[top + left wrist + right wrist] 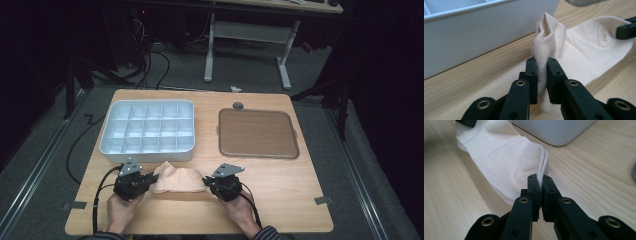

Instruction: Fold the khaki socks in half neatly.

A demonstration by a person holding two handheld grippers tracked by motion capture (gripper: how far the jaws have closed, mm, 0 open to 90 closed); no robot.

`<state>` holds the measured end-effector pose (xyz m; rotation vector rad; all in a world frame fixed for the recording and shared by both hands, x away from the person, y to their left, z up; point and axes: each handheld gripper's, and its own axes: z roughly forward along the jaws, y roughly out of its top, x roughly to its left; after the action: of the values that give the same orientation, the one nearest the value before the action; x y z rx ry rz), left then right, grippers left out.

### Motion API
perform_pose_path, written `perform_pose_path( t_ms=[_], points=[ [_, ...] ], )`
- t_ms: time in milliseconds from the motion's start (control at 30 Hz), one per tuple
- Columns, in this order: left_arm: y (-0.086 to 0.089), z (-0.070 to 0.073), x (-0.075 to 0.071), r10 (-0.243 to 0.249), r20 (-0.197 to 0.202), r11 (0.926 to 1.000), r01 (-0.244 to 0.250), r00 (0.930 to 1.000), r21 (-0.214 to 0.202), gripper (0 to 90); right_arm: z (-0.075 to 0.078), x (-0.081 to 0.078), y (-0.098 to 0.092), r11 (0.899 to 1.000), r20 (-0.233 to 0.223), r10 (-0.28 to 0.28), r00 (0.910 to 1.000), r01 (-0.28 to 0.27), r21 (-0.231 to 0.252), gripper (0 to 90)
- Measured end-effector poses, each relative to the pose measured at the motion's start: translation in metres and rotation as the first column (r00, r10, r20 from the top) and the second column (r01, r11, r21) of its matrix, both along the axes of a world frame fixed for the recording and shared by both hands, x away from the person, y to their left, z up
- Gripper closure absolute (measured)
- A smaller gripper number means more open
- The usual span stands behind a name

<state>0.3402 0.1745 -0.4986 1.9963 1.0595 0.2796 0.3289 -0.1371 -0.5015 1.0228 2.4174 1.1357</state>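
The sock (178,179) lies low in the frame, its long axis running left to right between both grippers. The left gripper (150,177) pinches its left end, the right gripper (205,180) its right end, just below the white divided box (148,131).

1. My left gripper (542,75) hides the pinched fold of the sock (584,50).
2. The compartment box (474,37) runs off the frame's left and top edges.
3. The far desk (250,30) is too dark for me to read.
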Motion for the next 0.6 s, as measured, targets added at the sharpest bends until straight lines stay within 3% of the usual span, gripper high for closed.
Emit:
perform_pose_path(
  t_ms=[600],
  points=[
    [-0.044, -0.004, 0.009, -0.058, -0.009, 0.9983, 0.058, 0.9983, -0.003, 81.3, -0.003, -0.010, -0.039, 0.997, 0.001, -0.082, 0.9966, 0.082, -0.004, 86.4]
  ],
)
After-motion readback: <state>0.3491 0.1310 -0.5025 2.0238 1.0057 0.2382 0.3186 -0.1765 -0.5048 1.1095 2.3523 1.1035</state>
